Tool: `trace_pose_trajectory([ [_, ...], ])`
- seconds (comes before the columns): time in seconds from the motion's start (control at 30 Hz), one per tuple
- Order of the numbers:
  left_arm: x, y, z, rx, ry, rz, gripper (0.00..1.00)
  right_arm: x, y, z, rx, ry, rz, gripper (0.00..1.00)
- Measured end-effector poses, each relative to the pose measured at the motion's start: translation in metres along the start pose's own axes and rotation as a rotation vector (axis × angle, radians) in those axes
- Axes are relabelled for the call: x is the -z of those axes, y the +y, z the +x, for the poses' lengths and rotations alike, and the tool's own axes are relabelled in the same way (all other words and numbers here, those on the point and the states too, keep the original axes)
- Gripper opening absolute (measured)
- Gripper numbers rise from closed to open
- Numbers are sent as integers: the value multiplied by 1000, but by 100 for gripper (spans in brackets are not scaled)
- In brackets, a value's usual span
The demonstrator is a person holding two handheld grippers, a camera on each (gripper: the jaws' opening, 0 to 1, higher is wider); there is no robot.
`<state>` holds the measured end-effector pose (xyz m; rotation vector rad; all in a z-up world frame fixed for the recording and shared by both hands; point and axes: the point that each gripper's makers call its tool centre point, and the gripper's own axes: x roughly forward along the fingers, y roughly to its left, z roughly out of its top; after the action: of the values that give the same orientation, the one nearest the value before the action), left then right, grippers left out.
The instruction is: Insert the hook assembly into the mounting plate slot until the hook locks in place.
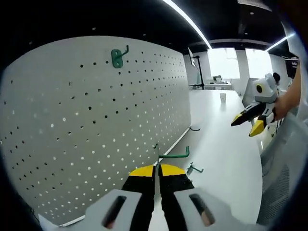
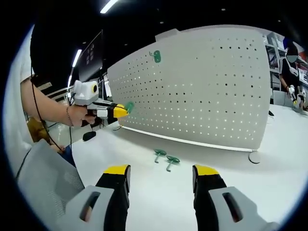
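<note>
The left hand-held gripper (image 1: 157, 174) is clamped on a green hook (image 1: 172, 155), held just ahead of its jaw tips and close to the white pegboard (image 1: 96, 125). The hook looks light, stiff and smooth, likely plastic or coated wire; its flat base end seems the surest hold. The right hand-held gripper (image 2: 161, 174) stands open and empty above the counter (image 2: 159, 202), two spare hooks (image 2: 165, 158) lying ahead of it

White table (image 2: 231, 183) with upright pegboard (image 2: 202, 86) and two loose green hooks (image 2: 166, 159).
</note>
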<state>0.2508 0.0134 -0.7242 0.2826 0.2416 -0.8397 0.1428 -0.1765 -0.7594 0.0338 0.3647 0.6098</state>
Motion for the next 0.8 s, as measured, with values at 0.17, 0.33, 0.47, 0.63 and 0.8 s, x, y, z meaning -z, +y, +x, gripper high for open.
trace_pose_trajectory([
  [0.17,-12,0,-9,-31,-51,-29,2,-1,1,-2,-1,-3,-3,49],
  [0.33,-19,-3,-17,-45,-82,-35,2,-1,2,-2,-3,-4,-1,49],
  [0.47,-24,-6,-25,-58,-103,-38,2,-3,3,-3,-5,-6,-3,49],
  [0.63,-26,-10,-33,-72,-118,-54,2,-3,4,-3,-7,-5,-4,49],
  [0.8,-29,-13,-41,-84,-136,-54,3,-2,5,-4,-13,3,-11,50],
])
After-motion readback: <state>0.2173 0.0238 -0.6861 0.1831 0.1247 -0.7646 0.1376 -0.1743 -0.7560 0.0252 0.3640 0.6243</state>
